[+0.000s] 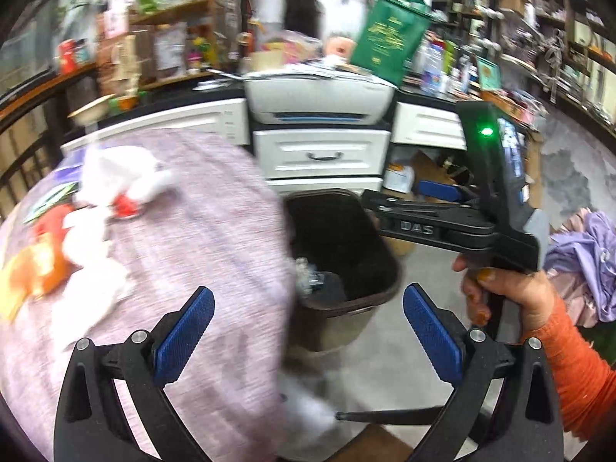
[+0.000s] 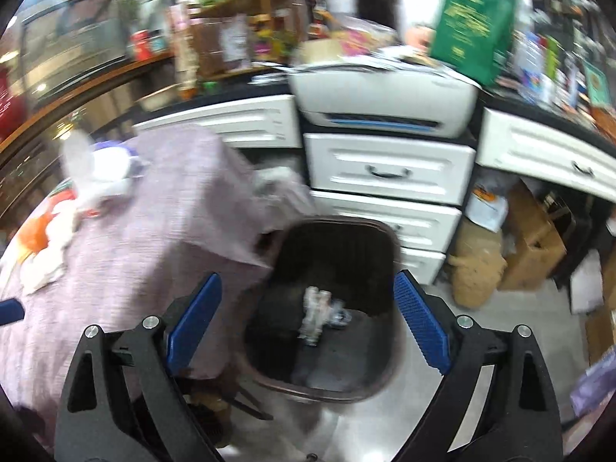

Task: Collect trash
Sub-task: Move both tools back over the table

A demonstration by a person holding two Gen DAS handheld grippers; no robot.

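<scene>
We hold our left tongs (image 1: 308, 321) spread wide at the bottom of the left wrist view, with nothing between the blue pads (image 1: 184, 340). The last readings differ too little to call the jaws moving; they stand fully apart. Our right tongs (image 2: 308, 323) also stand wide apart in the right wrist view, empty, framing the dark trash bin (image 2: 381, 231) that sits on the floor in the centre of that frame.

Inside the bin, near its bottom, lies a crumpled clear wrapper (image 2: 319, 315); in the left wrist view the same wrapper (image 1: 308, 279) shows against the bin's (image 1: 389, 269) inner wall, just right of the bench edge.

The bench (image 1: 200, 231) is covered with a mauve cloth and fills the left half of both views. More trash rests on it at the left of the left wrist view: white crumpled tissues (image 1: 115, 177), a red scrap (image 1: 125, 206) touching them, and an orange piece (image 1: 36, 269) lower down near the frame edge. Blur hides finer detail.

At the right of the left wrist view we see our right hand (image 1: 512, 300), in an orange sleeve (image 1: 585, 377), gripping the black handle of the other tongs above the floor beside the bin. White drawers (image 1: 319, 154) and a printer (image 1: 319, 96) stand behind the bin, in the upper centre.
</scene>
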